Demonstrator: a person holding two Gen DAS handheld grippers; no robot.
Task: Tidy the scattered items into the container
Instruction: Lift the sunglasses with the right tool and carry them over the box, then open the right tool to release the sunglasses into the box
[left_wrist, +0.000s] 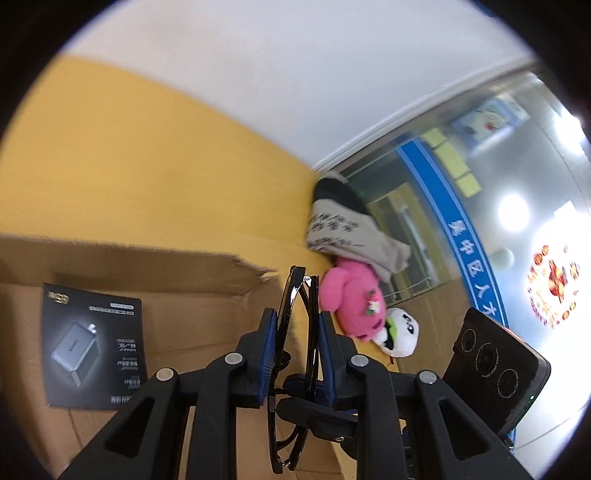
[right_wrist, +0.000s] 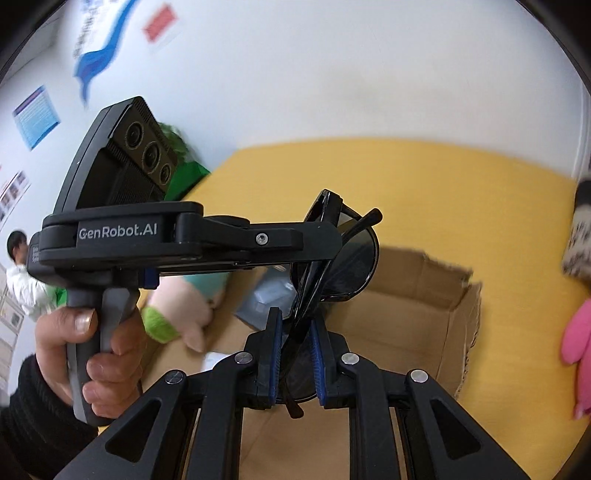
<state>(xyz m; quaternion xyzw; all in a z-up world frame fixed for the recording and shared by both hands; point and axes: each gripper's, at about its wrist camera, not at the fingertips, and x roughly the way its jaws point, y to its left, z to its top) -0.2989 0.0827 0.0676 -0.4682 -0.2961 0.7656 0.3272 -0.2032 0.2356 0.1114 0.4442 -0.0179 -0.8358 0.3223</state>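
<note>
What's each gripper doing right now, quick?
Left gripper: closed on the black folded sunglasses.
Right gripper: closed on the same sunglasses, above the brown cardboard box.

Sunglasses (right_wrist: 334, 254): glossy black plastic frame, dark smooth lenses. Left tongs (left_wrist: 295, 325) and right tongs (right_wrist: 296, 334): matt black plastic, ribbed blue rubbery pads, small shiny metal pins. Cardboard box (left_wrist: 207, 291): plain brown corrugated board, matt, ragged torn rim. Charger leaflet (left_wrist: 94, 345) inside: dark printed paper, slight sheen. Table (left_wrist: 129, 166): yellow, matt, smooth. Pink plush toy (left_wrist: 352, 299): fuzzy cloth; panda plush (left_wrist: 400, 332) beside it: soft white-and-black pile. Printed beige cloth (left_wrist: 347, 230): soft fabric, creased.
</note>
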